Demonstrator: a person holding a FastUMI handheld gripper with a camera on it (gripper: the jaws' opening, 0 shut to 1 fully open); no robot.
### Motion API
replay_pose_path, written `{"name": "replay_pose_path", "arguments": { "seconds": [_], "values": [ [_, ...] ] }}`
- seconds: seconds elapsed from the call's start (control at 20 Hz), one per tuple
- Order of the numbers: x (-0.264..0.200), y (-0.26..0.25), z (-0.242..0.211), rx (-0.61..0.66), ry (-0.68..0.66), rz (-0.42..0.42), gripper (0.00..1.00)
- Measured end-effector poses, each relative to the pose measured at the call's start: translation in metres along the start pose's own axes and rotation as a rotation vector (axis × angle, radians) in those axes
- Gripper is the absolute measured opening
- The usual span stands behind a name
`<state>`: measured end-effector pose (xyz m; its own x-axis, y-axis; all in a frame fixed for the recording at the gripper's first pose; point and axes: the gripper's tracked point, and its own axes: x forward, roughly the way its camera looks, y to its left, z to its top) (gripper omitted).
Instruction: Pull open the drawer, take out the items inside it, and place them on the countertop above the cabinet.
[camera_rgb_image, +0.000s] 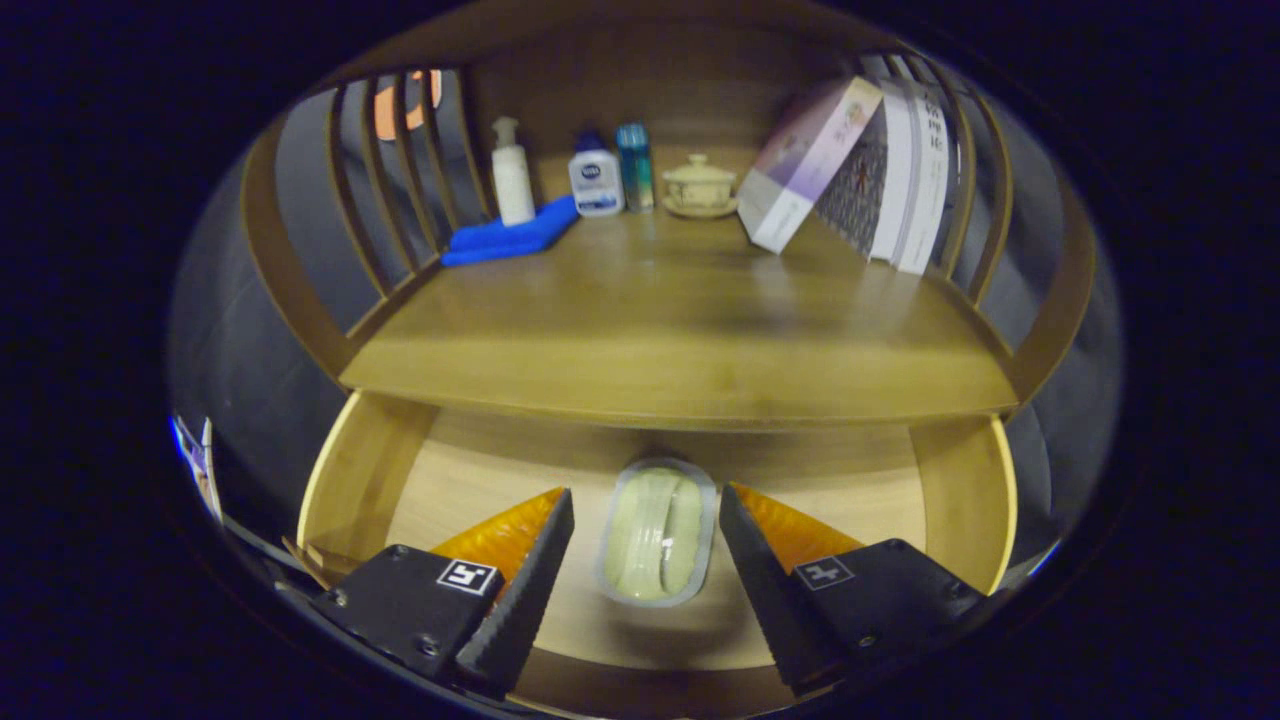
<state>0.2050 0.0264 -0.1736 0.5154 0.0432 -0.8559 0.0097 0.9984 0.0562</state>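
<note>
The wooden drawer stands pulled open below the countertop. On its floor lies a pale green oval item in a clear sealed packet. My gripper is open and hangs over the drawer, with one finger on each side of the packet. The fingers stand apart from the packet and do not press on it.
At the back of the countertop stand a white pump bottle on a blue cloth, a white-and-blue bottle, a teal can and a lidded ceramic cup. Leaning books fill the back right. Slatted side rails bound the shelf.
</note>
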Motion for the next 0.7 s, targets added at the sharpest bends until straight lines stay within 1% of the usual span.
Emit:
{"name": "replay_pose_path", "arguments": {
  "seconds": [0.05, 0.15, 0.25, 0.35, 0.45, 0.5, 0.55, 0.7],
  "values": [
    [0.007, 0.001, -0.008, 0.008, 0.049, -0.004, 0.87],
    [0.017, 0.004, -0.024, 0.015, 0.151, -0.011, 0.83],
    [0.022, 0.003, -0.031, 0.009, 0.202, -0.043, 0.78],
    [0.022, 0.000, -0.028, 0.009, 0.206, -0.087, 0.55],
    [0.025, -0.005, -0.025, 0.008, 0.205, -0.101, 0.32],
    [0.024, -0.003, -0.025, 0.006, 0.206, -0.093, 0.26],
    [0.024, -0.004, -0.026, 0.009, 0.205, -0.088, 0.23],
    [0.016, -0.009, -0.029, 0.023, 0.204, -0.081, 0.22]
  ]
}}
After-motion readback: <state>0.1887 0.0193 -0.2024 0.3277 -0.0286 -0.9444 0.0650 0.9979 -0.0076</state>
